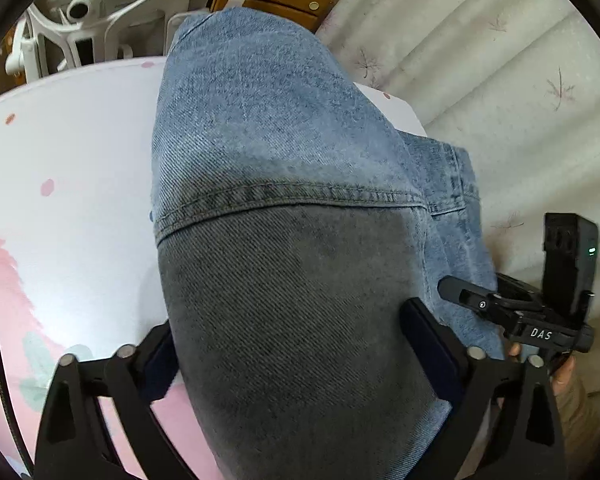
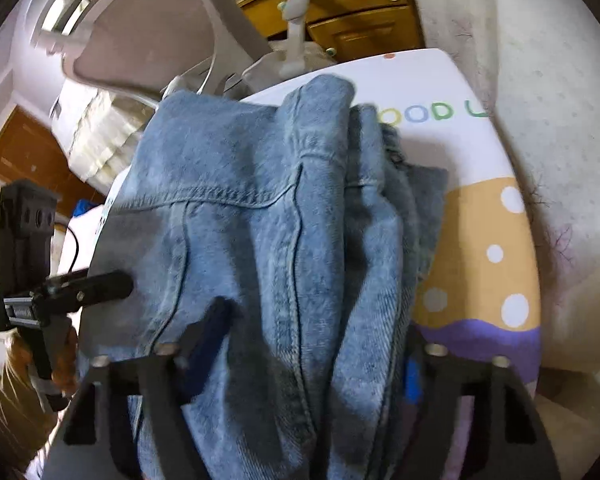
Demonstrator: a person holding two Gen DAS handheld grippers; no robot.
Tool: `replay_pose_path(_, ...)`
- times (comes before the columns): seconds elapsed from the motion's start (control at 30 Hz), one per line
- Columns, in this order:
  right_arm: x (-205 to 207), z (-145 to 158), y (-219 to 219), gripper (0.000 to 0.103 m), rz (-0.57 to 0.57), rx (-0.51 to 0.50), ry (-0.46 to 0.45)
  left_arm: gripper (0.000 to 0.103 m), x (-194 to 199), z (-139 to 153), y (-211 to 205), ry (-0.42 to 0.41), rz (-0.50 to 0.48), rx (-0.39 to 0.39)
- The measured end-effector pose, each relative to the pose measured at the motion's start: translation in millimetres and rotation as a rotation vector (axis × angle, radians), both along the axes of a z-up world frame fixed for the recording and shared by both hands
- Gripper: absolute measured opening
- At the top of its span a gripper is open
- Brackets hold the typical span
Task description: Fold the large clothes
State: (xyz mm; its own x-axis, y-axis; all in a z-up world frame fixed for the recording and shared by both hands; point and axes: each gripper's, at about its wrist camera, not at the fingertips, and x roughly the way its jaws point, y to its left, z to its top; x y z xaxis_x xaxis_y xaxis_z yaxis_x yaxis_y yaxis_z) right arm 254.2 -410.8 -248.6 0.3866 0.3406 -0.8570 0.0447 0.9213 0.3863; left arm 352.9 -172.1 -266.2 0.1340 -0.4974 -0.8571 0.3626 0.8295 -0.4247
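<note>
Light blue denim jeans (image 1: 268, 128) lie lengthwise on a white printed mat (image 1: 72, 148). My left gripper (image 1: 288, 320) points down at their shadowed near end. Its jaws stand wide with the denim between them, and the pads do not visibly press on it. In the right wrist view the jeans (image 2: 260, 200) are bunched into long folds over the mat (image 2: 480, 240). My right gripper (image 2: 316, 318) straddles a raised fold, open, and the picture is blurred there. Each view shows a black finger of the other gripper (image 1: 460, 294) (image 2: 100, 282) resting beside the denim.
A white quilt with a leaf print (image 1: 500, 60) lies along the mat's right side. Behind the mat stand a white office chair (image 2: 160, 40) and wooden drawers (image 2: 360, 20). A hand in a tan sleeve (image 2: 16, 392) holds the left gripper.
</note>
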Motion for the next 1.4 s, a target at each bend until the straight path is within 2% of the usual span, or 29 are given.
replay_pose_path(0.03,-2,4,6,0.051,0.017,-0.047,-0.012,0.083,-3,2,-2,-0.019,-0.001,0.021)
replay_pose_path(0.07,-4,7,11,0.047,0.03,-0.079,-0.023,0.073,-6,6,-3,-0.04,-0.002,0.039)
replay_pose_path(0.13,-10,16,17,0.037,0.033,-0.134,-0.05,0.061,-10,15,-1,-0.058,0.011,0.043)
replay_pose_path(0.17,-14,23,20,0.036,0.026,-0.15,-0.069,0.055,-11,19,0,-0.064,0.015,0.039)
replay_pose_path(0.23,-20,33,20,0.019,0.012,-0.168,-0.091,0.048,-17,31,2,-0.089,0.013,0.041)
replay_pose_path(0.37,-36,55,35,0.018,0.009,-0.211,-0.127,0.043,-34,65,0,-0.158,-0.022,0.051)
replay_pose_path(0.47,-47,80,51,0.018,0.021,-0.199,-0.158,0.043,-48,96,14,-0.197,-0.035,0.063)
replay_pose_path(0.63,-71,119,83,0.018,0.04,-0.175,-0.212,0.043,-76,135,50,-0.222,-0.017,0.063)
replay_pose_path(0.77,-86,134,112,0.018,0.067,-0.157,-0.234,0.044,-103,153,85,-0.244,0.012,0.094)
replay_pose_path(0.97,-106,124,149,0.017,0.109,-0.128,-0.197,0.045,-135,142,126,-0.232,0.045,0.144)
replay_pose_path(1.17,-119,103,169,0.017,0.115,-0.126,-0.141,0.045,-150,104,152,-0.18,0.051,0.102)
replay_pose_path(1.4,-118,71,183,0.017,0.107,-0.139,-0.078,0.045,-153,66,161,-0.136,0.054,0.1)
